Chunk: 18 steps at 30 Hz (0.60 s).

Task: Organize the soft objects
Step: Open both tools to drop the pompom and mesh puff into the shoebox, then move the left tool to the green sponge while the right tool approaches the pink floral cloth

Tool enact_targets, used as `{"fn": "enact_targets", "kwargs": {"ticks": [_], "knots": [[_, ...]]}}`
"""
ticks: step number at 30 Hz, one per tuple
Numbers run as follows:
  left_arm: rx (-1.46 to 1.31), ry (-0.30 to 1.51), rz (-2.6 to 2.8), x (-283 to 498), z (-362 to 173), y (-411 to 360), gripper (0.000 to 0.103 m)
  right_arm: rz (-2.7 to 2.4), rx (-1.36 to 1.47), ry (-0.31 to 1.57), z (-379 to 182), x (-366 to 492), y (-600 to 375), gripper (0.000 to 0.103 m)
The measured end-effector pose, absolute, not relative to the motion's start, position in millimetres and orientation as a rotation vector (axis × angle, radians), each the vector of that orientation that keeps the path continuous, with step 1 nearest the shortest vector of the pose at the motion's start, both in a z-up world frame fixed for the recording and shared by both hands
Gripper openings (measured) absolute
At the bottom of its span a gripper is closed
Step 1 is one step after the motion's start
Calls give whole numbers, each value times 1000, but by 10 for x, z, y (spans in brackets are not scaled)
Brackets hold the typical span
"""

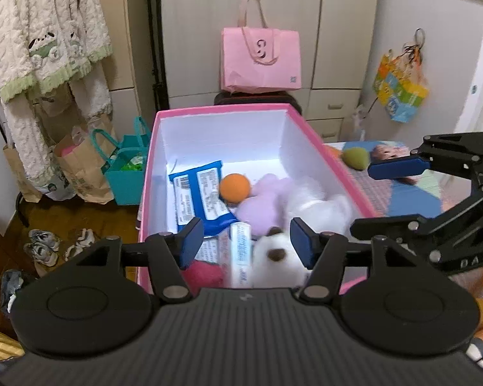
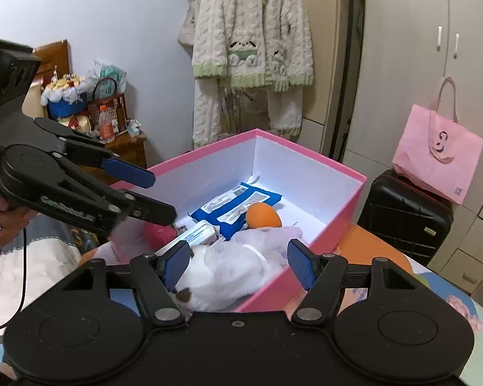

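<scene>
Both claws empty w/ jaws apart over the pink box [image 1: 325,154], & the green soft toy [image 1: 355,158] left on the counter [image 1: 412,193] lies just beyond the right claw [image 1: 383,196], far from the left claw [image 1: 246,241].

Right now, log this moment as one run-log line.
left gripper: open, empty | right gripper: open, empty | pink box: holds orange ball, white plush

Both wrist views look down (closely) into pink box [image 1: 209,109].

white plush [image 1: 275,259] blurred, part hidden by fingers | tube [image 1: 241,254] txt unreadable
</scene>
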<state>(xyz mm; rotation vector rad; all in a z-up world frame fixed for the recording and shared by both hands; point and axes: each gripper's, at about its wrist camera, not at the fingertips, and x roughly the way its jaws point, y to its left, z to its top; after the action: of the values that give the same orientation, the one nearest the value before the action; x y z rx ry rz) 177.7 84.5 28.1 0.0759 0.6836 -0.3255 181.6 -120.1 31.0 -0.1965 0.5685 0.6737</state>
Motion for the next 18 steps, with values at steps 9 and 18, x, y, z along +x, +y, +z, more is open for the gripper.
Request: {"fn": "enact_targets", "kwargs": {"ticks": [9,18], "knots": [[93,632,-419,1296,599,638,63,651,-118,546,511,1396,-1723,74],[128,661,-538,1064,618,242,64,546,-71,547,453,1102,-2297,75]]}}
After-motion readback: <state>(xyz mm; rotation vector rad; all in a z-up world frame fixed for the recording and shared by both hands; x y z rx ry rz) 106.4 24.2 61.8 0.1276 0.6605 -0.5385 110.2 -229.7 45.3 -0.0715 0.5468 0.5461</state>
